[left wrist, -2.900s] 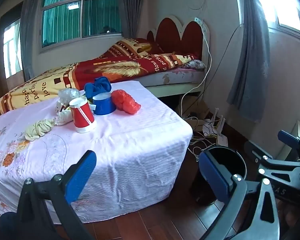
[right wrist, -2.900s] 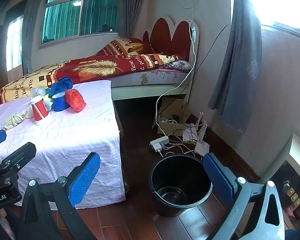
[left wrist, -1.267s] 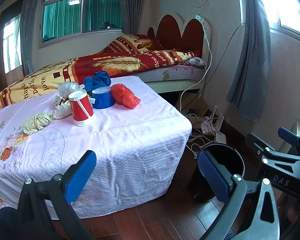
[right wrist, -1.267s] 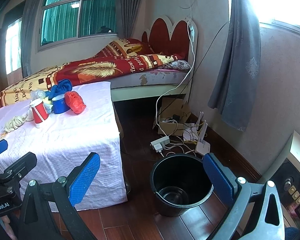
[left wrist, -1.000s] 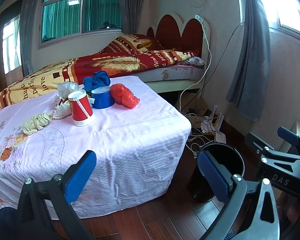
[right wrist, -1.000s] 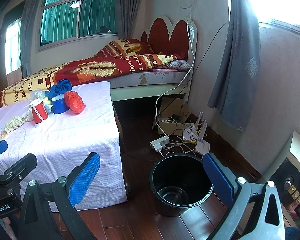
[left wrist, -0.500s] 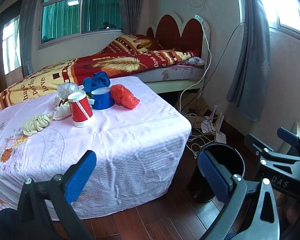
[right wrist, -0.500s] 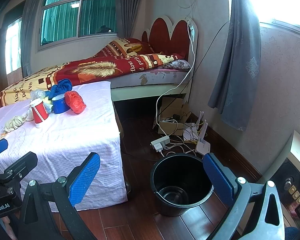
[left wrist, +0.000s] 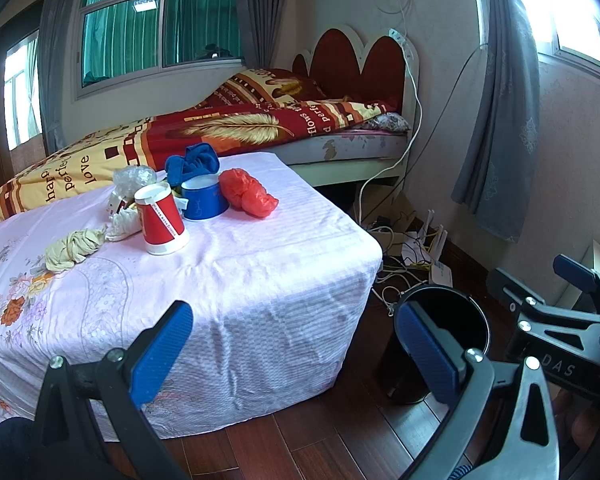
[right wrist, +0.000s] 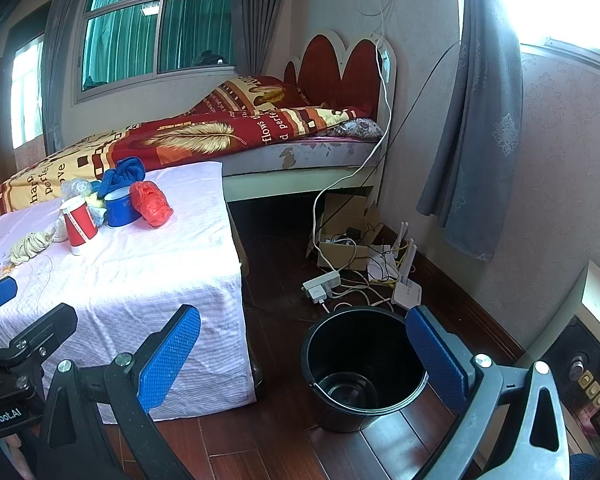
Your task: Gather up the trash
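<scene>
Trash sits in a cluster on a low table with a pink cloth (left wrist: 260, 280): a red paper cup (left wrist: 162, 219), a blue cup (left wrist: 204, 198), a red plastic bag (left wrist: 247, 193), a blue cloth (left wrist: 192, 164), a clear crumpled bag (left wrist: 134, 178) and a beige wad (left wrist: 74, 242). The red cup (right wrist: 79, 226) and red bag (right wrist: 152, 198) also show in the right wrist view. A black bin (right wrist: 362, 364) stands on the floor right of the table. My left gripper (left wrist: 296, 350) is open and empty, short of the table. My right gripper (right wrist: 300, 354) is open and empty above the bin.
A bed with a red and yellow blanket (left wrist: 236, 128) lies behind the table. Cables, a power strip (right wrist: 322, 284), a cardboard box and a router lie on the wooden floor past the bin. A grey curtain (right wrist: 476, 140) hangs on the right wall.
The left wrist view has drifted slightly, so the table and trash sit a touch further off. The right wrist view is almost unchanged. Both grippers stay open.
</scene>
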Demonstrator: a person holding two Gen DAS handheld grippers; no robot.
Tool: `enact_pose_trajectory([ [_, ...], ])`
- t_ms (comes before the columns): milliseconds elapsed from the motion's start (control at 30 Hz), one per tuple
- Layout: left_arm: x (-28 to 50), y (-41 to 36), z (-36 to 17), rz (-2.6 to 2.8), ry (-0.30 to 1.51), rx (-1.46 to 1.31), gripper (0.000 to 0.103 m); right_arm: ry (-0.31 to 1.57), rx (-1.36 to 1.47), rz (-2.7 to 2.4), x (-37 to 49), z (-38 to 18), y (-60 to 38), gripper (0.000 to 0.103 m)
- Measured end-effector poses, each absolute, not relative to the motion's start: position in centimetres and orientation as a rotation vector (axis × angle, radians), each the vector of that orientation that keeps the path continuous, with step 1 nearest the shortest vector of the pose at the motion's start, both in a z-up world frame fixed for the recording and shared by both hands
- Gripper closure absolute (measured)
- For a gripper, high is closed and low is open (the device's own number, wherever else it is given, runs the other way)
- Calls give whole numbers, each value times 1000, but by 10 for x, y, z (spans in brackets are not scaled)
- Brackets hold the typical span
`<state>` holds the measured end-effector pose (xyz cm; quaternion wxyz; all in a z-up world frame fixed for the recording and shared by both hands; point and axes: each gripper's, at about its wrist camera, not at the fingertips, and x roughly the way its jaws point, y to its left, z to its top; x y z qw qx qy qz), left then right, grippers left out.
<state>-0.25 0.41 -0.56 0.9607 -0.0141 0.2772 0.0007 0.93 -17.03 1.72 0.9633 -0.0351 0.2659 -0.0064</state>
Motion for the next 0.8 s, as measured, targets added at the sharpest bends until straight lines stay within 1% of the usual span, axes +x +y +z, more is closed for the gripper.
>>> enact_pose_trajectory([
  [500, -2, 12, -7, 16, 567, -36, 0, 543, -65, 27, 11, 16, -165, 0],
  [667, 0, 34, -4, 41, 554, -65, 0, 527, -51, 102, 14, 21, -160, 0],
  [800, 8, 66, -2, 86, 543, -98, 0, 525, -54, 176, 27, 27, -147, 0],
])
